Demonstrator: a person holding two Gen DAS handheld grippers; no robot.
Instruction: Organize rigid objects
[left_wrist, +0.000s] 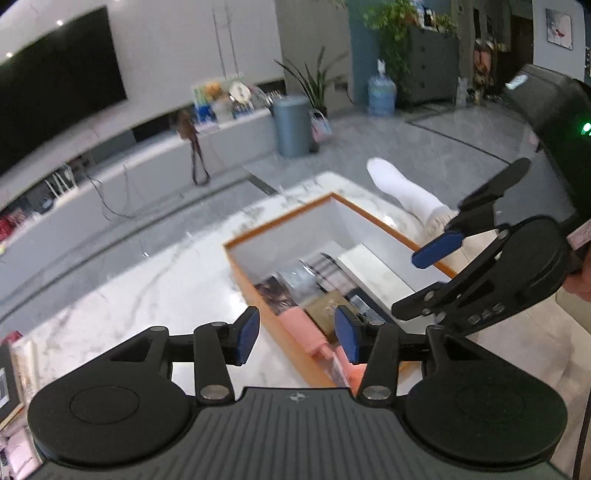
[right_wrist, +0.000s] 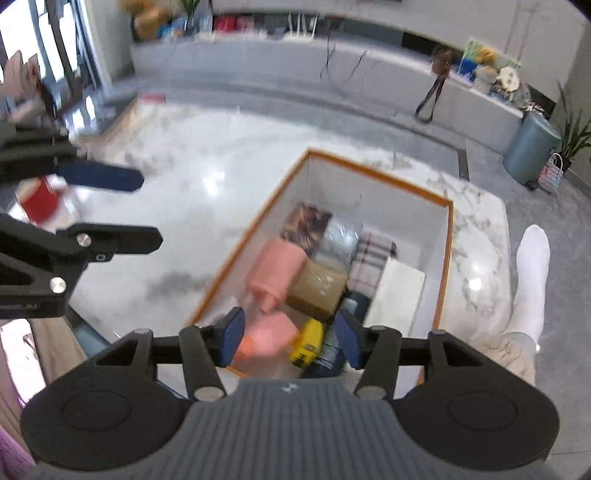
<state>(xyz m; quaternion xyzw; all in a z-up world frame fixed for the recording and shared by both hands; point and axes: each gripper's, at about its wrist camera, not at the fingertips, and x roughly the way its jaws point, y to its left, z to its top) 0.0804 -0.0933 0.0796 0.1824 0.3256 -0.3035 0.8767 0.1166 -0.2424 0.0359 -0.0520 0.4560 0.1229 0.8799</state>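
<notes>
An orange-rimmed box (left_wrist: 284, 218) (right_wrist: 380, 177) with white walls sits on the marble table. Inside lie a pink dumbbell (right_wrist: 275, 271) (left_wrist: 301, 325), a tan box (right_wrist: 317, 286) (left_wrist: 325, 308), a white box (right_wrist: 397, 297) (left_wrist: 373, 273), a plaid item (right_wrist: 373, 258), a brown printed pack (right_wrist: 304, 221) and a yellow object (right_wrist: 308, 345). My left gripper (left_wrist: 297, 338) is open and empty above the box's near end. My right gripper (right_wrist: 290, 338) is open and empty above the box. Each gripper shows in the other's view, the right one (left_wrist: 443, 240) and the left one (right_wrist: 110, 206).
The marble table (right_wrist: 207, 177) spreads left of the box. A red cup (right_wrist: 38, 201) stands at its left edge. A leg in a white sock (left_wrist: 402, 192) (right_wrist: 530, 280) rests beside the box. A grey bin (left_wrist: 293, 125) and a TV bench stand beyond.
</notes>
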